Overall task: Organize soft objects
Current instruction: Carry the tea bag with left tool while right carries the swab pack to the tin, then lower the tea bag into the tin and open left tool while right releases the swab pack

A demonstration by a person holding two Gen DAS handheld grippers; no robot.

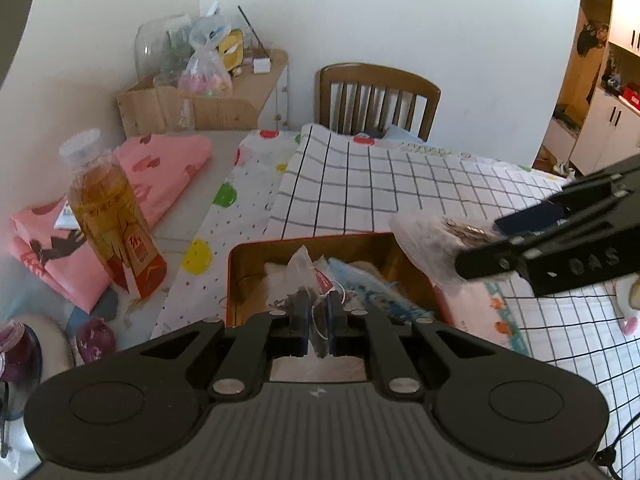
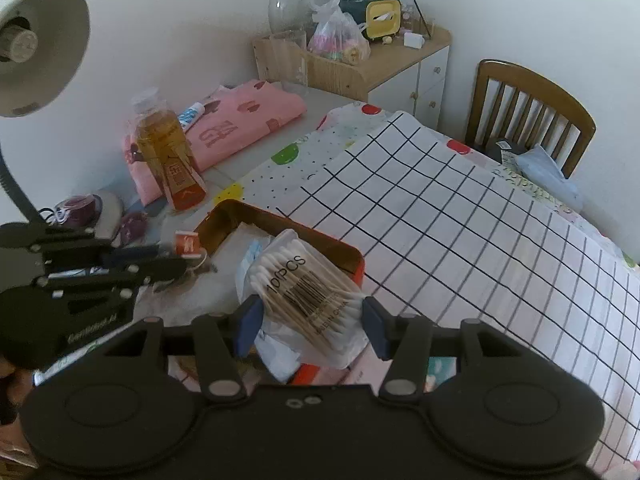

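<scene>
Ahead of both grippers, past the fingertips, lies the grid-checked white cloth (image 2: 460,216) over a dotted sheet, filling most of the far ground. Directly below the left gripper (image 1: 316,312) sits the open tin (image 1: 240,272), red outside, gold within, holding pale soft packets and a blue-printed wrapper; its near wall is cut off by the gripper body. To the left of that gripper stands a bottle of amber drink (image 1: 108,216) on folded pink cloth (image 1: 160,168). Right gripper (image 2: 312,320): jaws about half spread, pads pressed on either side of a clear pack of cotton swabs (image 2: 304,292), white tips, wooden stems, barcode label facing up; the pack hangs over the tin's right-hand end. Seen from the left wrist view, that pack is blurred. Left gripper: jaws nearly together, pinching a small clear sachet (image 1: 310,276) with string and a red tag (image 2: 188,244), held just above the tin's contents. Sachet's filling too dim to make out. Its lower part is hidden between the pads.
</scene>
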